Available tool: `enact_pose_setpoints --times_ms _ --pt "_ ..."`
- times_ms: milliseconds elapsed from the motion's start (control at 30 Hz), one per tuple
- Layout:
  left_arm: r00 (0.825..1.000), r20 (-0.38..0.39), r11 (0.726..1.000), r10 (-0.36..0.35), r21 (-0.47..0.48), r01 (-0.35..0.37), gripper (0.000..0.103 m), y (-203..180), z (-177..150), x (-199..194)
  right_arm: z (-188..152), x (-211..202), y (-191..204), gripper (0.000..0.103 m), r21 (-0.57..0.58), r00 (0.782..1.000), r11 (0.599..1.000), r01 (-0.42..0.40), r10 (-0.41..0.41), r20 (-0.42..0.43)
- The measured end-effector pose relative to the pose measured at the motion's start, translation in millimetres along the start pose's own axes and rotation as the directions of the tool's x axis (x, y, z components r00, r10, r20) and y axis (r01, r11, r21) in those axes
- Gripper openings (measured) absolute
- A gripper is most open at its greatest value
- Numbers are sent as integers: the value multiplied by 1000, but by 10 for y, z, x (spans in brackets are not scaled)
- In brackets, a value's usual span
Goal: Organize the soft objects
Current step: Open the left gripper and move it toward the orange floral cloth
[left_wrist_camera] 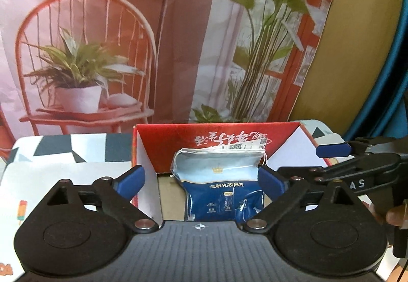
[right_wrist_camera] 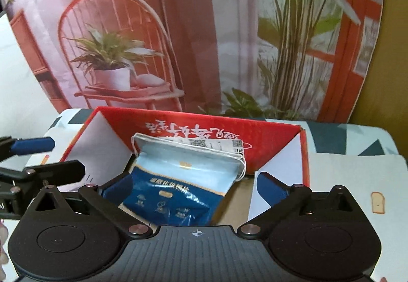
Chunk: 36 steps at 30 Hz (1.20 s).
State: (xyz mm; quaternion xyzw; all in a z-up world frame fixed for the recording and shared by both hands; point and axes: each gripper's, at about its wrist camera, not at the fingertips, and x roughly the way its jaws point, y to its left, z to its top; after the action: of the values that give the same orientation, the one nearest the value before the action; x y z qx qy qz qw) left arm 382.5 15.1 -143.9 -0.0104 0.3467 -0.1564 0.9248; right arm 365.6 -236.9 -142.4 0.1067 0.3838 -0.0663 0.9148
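One red cardboard box point(right_wrist_camera: 278, 136) stands open toward the back edge of the bench point(right_wrist_camera: 357, 180). One blue pouch of cotton pads point(right_wrist_camera: 178, 190) lies in it, with one stack of face masks point(right_wrist_camera: 188, 154) on top. Two grippers, left gripper point(left_wrist_camera: 201, 180) and right gripper point(right_wrist_camera: 193, 187).

From my remote seat: a soft blue pouch point(left_wrist_camera: 224, 192) of cotton pads, dark blue below with white lettering and a small gold crown on its pale blue upper part, stands tilted inside an open red cardboard box point(left_wrist_camera: 216, 139). Its puffy top, edged with white cord, leans against the box's red back wall, just below a white printed label.
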Motion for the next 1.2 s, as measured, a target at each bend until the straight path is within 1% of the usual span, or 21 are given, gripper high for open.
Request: enact_pose_setpoints --times_ms 200,333,467,600,700,733,800,833,900,933,1067,1200 --pt "997 63 998 40 35 -42 100 -76 -117 -355 -208 -400 81 103 -47 994 999 7 -2 111" --pt "992 111 997 65 42 -70 100 -84 -237 -584 -401 -620 76 103 -34 984 999 4 2 177" --pt "985 146 994 95 42 -102 100 -100 -392 -760 -607 -794 4 103 22 973 998 -57 51 225" --pt "979 167 990 119 51 -129 100 -142 -570 -907 -807 -934 -60 103 54 963 996 -75 58 262" --pt "977 177 990 121 54 -132 100 -174 -713 -1018 -974 -1055 -111 103 56 952 995 -85 65 298" --pt "976 181 990 123 51 -134 100 -183 -764 -1055 -1020 -1087 -127 103 55 950 994 -99 78 302" --pt "973 190 989 130 45 -141 100 -185 -857 -1119 -1107 -1139 -161 103 54 943 986 -158 135 303" --pt "972 192 989 132 42 -143 100 -191 -914 -1153 -1160 -1169 -175 103 56 941 985 -163 138 308" --pt "972 190 989 137 30 -145 100 -176 -1013 -1210 -1275 -1230 -170 103 52 941 991 -127 104 322" --pt "976 166 989 140 23 -146 100 -167 -1061 -1238 -1336 -1255 -167 103 46 941 993 -113 92 326" --pt "978 152 989 145 -3 -147 100 -109 -1257 -1311 -1597 -1322 -162 103 15 934 995 -98 87 347" --pt "985 114 992 128 -23 -126 100 -75 -1433 -1284 -1814 -1291 -106 103 -19 941 997 -81 83 328"
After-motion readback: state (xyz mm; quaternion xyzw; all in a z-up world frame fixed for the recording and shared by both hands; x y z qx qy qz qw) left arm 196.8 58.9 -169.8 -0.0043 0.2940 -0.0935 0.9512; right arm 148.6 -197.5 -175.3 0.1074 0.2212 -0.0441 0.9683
